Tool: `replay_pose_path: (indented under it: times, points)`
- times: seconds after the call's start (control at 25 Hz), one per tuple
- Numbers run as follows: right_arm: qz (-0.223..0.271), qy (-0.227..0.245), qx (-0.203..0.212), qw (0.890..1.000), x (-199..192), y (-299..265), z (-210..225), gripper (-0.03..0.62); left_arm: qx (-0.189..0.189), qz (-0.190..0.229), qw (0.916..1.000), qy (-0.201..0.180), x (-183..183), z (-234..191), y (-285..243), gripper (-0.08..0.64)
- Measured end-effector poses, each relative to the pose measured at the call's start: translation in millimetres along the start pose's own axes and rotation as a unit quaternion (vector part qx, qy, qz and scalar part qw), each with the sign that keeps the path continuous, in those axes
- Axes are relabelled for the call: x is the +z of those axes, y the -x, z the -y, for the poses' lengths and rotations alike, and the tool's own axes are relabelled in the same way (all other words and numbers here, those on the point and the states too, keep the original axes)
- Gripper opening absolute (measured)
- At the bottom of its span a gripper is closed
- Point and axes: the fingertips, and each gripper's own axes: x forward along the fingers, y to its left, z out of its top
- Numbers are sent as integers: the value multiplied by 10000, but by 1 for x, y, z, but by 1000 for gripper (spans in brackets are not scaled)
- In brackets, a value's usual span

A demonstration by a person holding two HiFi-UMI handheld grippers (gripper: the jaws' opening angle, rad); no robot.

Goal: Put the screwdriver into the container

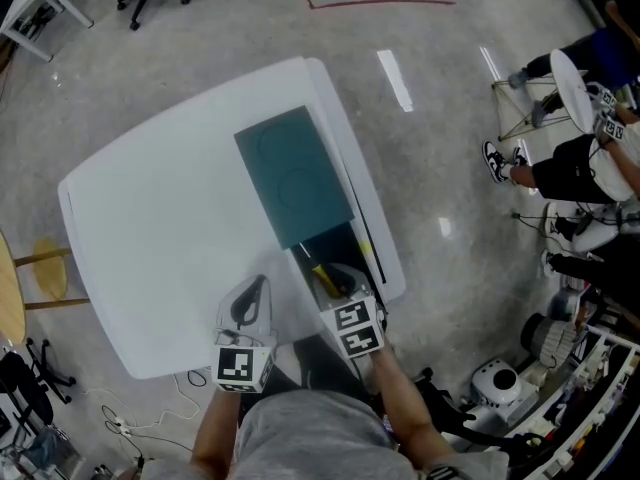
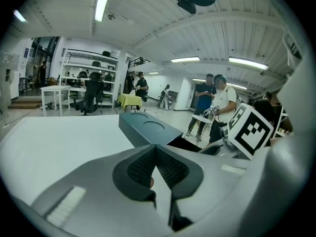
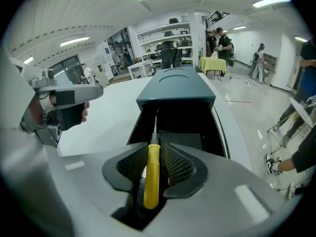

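Observation:
The screwdriver (image 3: pixel 150 179) has a yellow handle and a thin metal shaft that points into the open end of the container (image 3: pixel 175 90). The container is a dark teal box whose lid is slid back. My right gripper (image 3: pixel 150 158) hangs over that opening at the table's near right. The handle lies between its pads with a thin gap on each side. From the head view the screwdriver (image 1: pixel 325 276) shows just ahead of the right gripper (image 1: pixel 338 280). My left gripper (image 2: pixel 155 153) is shut on nothing, over bare table left of the container (image 2: pixel 148 130).
The white table (image 1: pixel 170 228) carries only the container (image 1: pixel 295 173) along its right edge. People stand and sit on the floor at the right (image 1: pixel 580 168). A wooden stool (image 1: pixel 40 273) is at the left, and cables (image 1: pixel 150 413) lie on the floor near the table's front.

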Motion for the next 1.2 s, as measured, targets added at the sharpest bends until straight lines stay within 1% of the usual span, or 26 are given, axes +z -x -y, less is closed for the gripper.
replay_pose_path:
  times: [0.16,0.36,0.64,0.72,0.84,0.96,1.2]
  points:
    - [316,-9,-41,9995,12,16,0,124,-35,116,9999,-92,10,5,6,11]
    - [870,-62,-22,9962,32,43,-1,150,-82,278,9994,-176,22,15,17,12]
    - [1735,-40,-211,9846,59,106,-12,149,-232,630,9965,-488,56,43,46,12]
    - [1978,-22,-287,9798,66,127,-14,146,-212,752,9953,-574,69,49,57,12]
    - [2406,9,-451,9696,79,152,-12,140,-225,1051,9918,-686,88,52,66,12]
    - [2758,13,-585,9594,85,178,-13,134,-202,1254,9889,-766,103,57,81,12]
    - [3224,24,-762,9435,89,224,-18,120,-151,1575,9828,-952,127,72,111,12]
